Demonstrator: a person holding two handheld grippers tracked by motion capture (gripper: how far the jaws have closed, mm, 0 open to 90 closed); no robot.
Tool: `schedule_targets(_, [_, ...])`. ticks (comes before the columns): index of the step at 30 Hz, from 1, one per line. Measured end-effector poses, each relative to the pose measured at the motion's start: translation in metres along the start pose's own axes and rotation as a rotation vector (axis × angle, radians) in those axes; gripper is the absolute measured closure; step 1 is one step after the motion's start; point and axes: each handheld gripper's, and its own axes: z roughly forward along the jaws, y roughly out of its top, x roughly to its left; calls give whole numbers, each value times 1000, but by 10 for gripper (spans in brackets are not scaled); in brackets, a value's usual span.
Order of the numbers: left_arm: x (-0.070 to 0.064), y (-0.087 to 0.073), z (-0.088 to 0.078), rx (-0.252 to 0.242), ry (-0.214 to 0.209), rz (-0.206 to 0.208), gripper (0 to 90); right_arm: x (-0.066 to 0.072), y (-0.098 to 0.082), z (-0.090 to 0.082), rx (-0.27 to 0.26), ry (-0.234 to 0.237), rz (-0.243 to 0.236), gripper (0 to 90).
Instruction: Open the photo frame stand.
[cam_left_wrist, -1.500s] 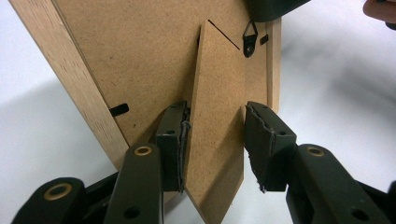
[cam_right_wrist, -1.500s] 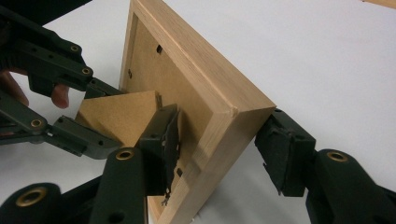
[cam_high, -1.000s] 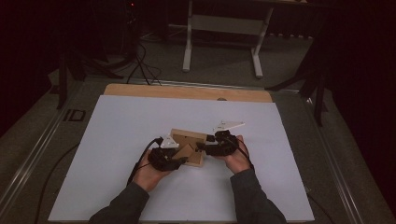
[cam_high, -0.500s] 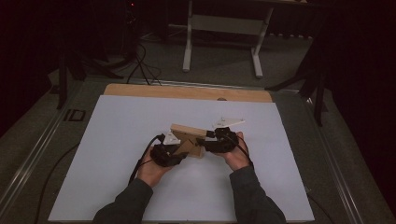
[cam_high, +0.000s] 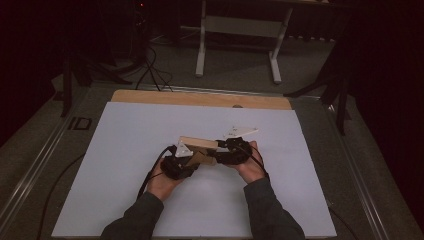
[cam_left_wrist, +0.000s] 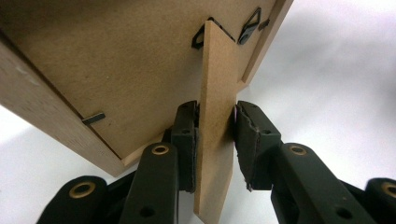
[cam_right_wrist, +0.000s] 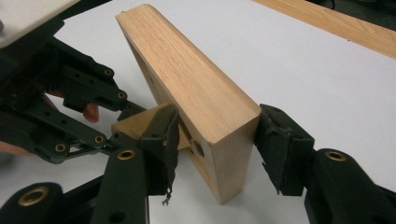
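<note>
The wooden picture frame (cam_high: 199, 144) is held just above the white worktop (cam_high: 125, 150), its long axis apparently crosswise. Its fibreboard stand (cam_left_wrist: 215, 116) is being closed on by the left gripper (cam_left_wrist: 215, 135); the frame's edge sits between the right gripper's (cam_right_wrist: 215, 140) pads, seemingly clamped.

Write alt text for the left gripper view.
The left gripper, whose jaws have just been closing, has its black pads on either side of the thin fibreboard stand leg that swings out from the brown back of a wooden picture frame. Small black metal clips and a hanger sit on the backing, with the white table behind.
</note>
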Motion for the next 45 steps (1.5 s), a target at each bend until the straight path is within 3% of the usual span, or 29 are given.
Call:
schedule_targets(11, [3, -12, -6, -35, -105, -101, 606, 5, -5, -1, 6, 13, -15, 476])
schedule_targets(17, [7, -20, -9, -31, -140, -147, 606, 10, -7, -1, 16, 14, -21, 466])
schedule_targets(36, [-4, -33, -20, 21, -98, -62, 625, 19, -21, -4, 1, 23, -17, 462])
schedule_targets(45, [-1, -38, -31, 11, -86, -67, 624, 25, -27, -4, 2, -3, -48, 456])
